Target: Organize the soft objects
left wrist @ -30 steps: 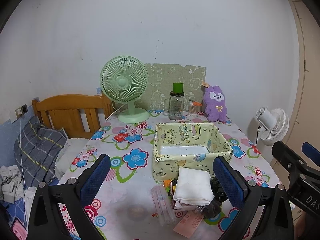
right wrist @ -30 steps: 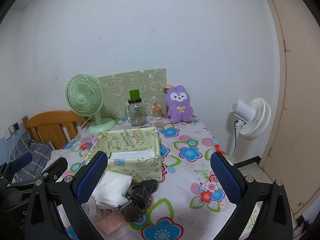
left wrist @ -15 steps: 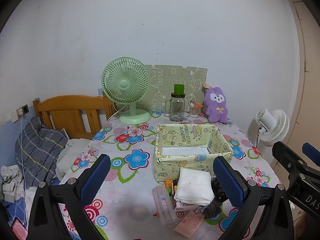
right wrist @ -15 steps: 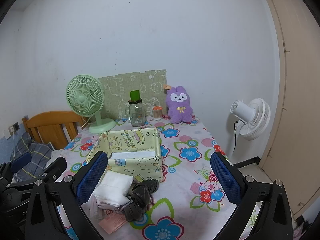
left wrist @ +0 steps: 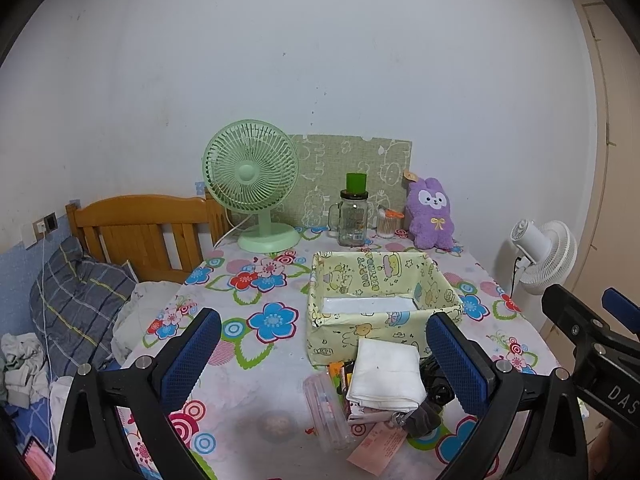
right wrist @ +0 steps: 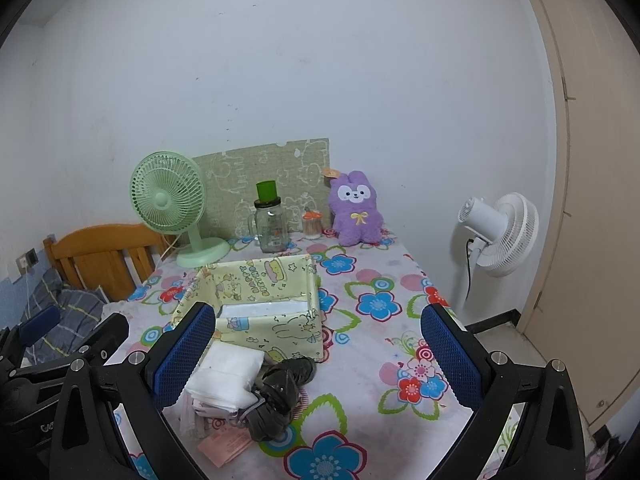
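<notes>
A folded white cloth (left wrist: 385, 374) lies on a small pile with a dark grey crumpled item (right wrist: 280, 392) on the flowered table, in front of a pale yellow fabric box (left wrist: 380, 300). The box (right wrist: 260, 304) holds something flat and white. A purple plush rabbit (left wrist: 432, 214) sits at the back of the table; it also shows in the right wrist view (right wrist: 356, 210). My left gripper (left wrist: 324, 364) is open and empty, above the table's near edge. My right gripper (right wrist: 316, 356) is open and empty, to the right of the left one.
A green desk fan (left wrist: 252, 188), a glass jar with a green cup (left wrist: 353, 216) and a toothpick holder (left wrist: 386, 224) stand at the back. A clear plastic case (left wrist: 324, 408) and a pink card (left wrist: 376, 446) lie by the pile. A white floor fan (right wrist: 496, 228) stands right; a wooden bed (left wrist: 136, 228) left.
Both grippers stay open; the views have shifted very slightly, with the table a touch farther away. Nothing on the table has moved.
</notes>
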`<action>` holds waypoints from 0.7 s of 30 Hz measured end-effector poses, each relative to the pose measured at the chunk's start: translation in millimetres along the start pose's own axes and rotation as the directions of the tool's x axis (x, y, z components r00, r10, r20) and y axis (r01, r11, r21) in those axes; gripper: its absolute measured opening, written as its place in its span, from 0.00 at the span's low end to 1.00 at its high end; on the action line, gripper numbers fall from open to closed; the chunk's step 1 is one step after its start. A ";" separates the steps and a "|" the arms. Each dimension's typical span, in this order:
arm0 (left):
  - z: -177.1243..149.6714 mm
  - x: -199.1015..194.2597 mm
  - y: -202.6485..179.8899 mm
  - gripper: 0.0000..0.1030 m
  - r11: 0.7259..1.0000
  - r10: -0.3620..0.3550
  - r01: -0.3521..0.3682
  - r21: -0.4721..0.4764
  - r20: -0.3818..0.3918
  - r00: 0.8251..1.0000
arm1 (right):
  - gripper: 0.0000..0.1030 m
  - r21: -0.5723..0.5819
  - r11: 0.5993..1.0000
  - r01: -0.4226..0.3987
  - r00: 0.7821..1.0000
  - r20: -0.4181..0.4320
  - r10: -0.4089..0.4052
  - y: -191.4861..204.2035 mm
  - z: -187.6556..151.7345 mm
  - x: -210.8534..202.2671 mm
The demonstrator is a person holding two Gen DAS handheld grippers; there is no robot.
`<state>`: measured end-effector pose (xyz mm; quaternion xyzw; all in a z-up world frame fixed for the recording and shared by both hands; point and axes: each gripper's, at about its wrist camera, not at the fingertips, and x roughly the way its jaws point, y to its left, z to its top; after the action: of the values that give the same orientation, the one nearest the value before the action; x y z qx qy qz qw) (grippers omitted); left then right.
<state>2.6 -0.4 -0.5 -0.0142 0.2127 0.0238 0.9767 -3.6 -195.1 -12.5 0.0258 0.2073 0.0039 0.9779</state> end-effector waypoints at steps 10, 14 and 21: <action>-2.9 2.2 -2.6 1.00 1.000 0.001 -0.001 0.004 -0.013 1.000 | 1.00 0.000 1.000 0.006 1.000 0.000 -0.006 -1.4 0.4 1.4; -4.4 3.5 -4.7 1.00 1.000 0.006 -0.006 0.011 -0.013 1.000 | 1.00 0.005 1.000 0.005 1.000 -0.005 -0.005 -2.0 0.3 4.8; -5.7 4.3 -5.0 1.00 1.000 0.006 -0.006 0.009 -0.014 1.000 | 1.00 0.005 1.000 0.000 1.000 -0.012 0.000 -0.1 1.4 8.9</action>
<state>4.4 -5.4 -7.4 -0.0095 0.2198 0.0257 0.9752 5.1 -195.0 -14.9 0.0280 0.2130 0.0034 0.9767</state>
